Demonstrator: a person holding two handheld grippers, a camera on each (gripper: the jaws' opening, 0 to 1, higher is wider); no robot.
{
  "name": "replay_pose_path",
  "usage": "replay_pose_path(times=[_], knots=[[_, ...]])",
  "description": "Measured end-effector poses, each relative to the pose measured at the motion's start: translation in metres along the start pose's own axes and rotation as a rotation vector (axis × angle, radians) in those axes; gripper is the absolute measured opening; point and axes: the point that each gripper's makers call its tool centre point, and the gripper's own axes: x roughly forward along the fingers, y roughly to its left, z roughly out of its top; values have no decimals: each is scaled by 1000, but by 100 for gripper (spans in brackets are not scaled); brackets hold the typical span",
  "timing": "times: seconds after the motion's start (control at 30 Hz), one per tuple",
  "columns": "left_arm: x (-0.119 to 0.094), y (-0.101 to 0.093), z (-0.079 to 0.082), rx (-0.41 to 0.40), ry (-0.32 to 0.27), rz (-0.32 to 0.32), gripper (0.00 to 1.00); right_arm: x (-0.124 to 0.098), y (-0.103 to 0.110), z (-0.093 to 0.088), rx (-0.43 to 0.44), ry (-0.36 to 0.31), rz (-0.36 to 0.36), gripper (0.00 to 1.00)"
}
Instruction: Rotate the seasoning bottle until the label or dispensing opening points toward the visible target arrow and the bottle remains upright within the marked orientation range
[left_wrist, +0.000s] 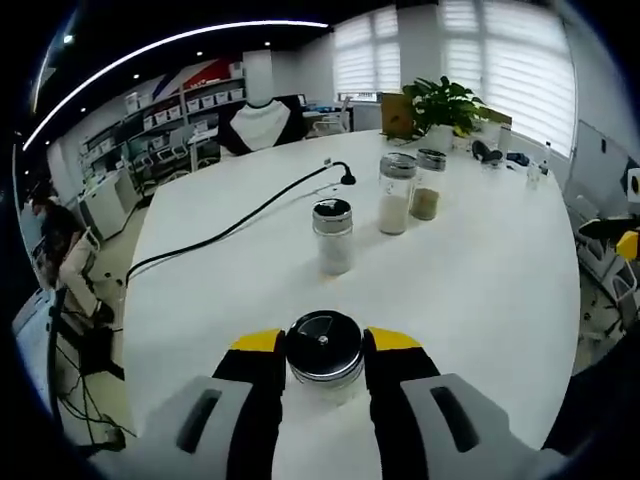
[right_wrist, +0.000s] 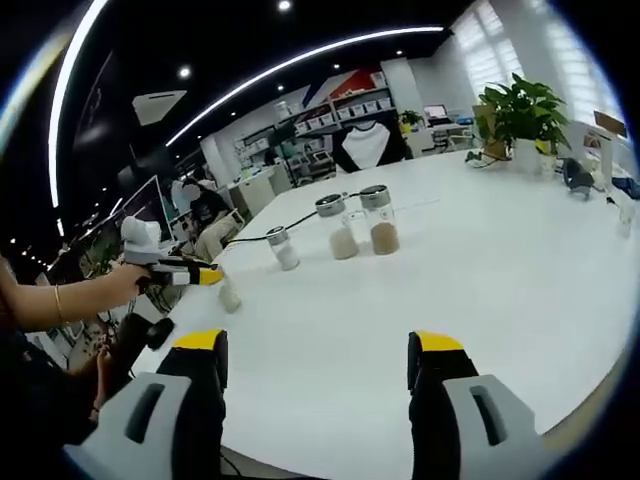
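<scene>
A glass seasoning bottle with a dark metal lid stands upright on the white table, close in the left gripper view. My left gripper is shut on it, one yellow-tipped jaw pressing each side just under the lid. In the right gripper view the same left gripper comes in from the left, held by a hand, with the small bottle at its tip. My right gripper stands wide open over bare table, nothing between its jaws.
Three more jars stand further along the table: a small one and two taller ones. A black cable runs across the table's left side. A potted plant sits at the far end.
</scene>
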Motion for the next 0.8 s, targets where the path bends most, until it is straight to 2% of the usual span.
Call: replay_pose_path(times=[0.47,0.8], knots=[[-50,-15,-43,-53,8,60,33,-14,25,-20,-21,26,82,73],[-71,-25,-61,-98,-5,78,33,-18,36,-25,-48,33,104,73]])
